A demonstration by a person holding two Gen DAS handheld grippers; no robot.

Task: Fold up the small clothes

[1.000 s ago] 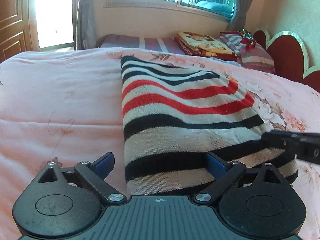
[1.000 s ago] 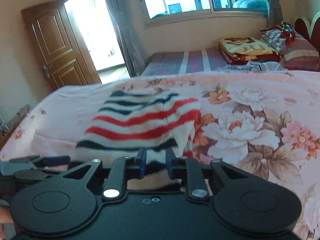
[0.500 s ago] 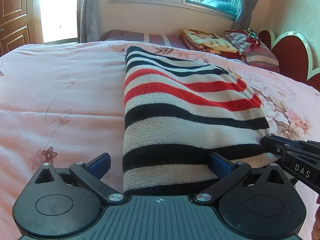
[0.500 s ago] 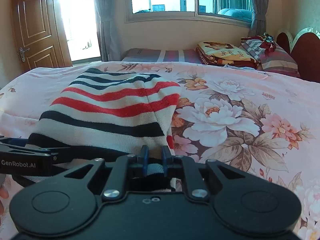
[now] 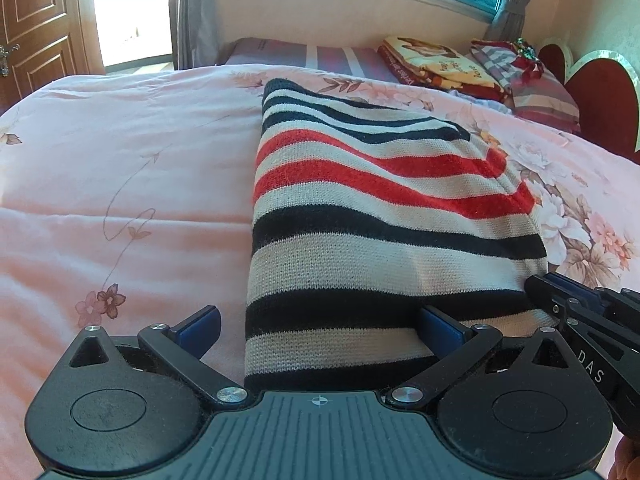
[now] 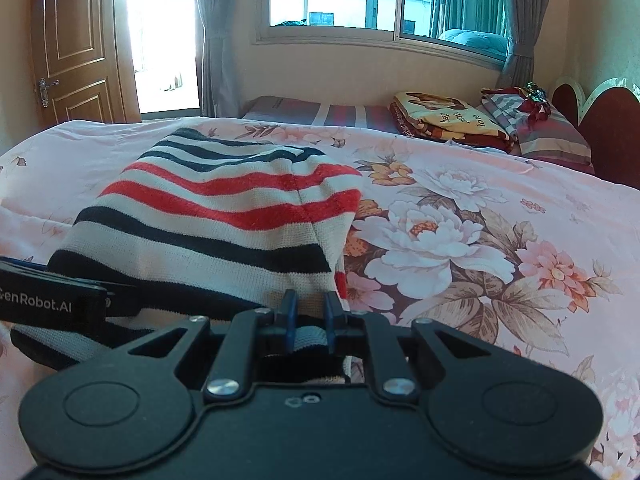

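Note:
A small knit sweater with cream, black and red stripes lies folded on the pink floral bedspread. My left gripper is open, its blue fingers spread either side of the sweater's near left corner, the cloth lying between them. My right gripper is shut on the sweater's near right edge, cream cloth pinched between the blue pads. The right gripper shows at the right edge of the left wrist view. The left gripper shows at the left edge of the right wrist view.
Folded blankets and striped pillows lie at the bed's far right by the red headboard. A wooden door and a curtained window stand behind the bed.
Both grippers have moved closer to the sweater's near edge and lowered. The right gripper stays shut on the cloth, the left stays open.

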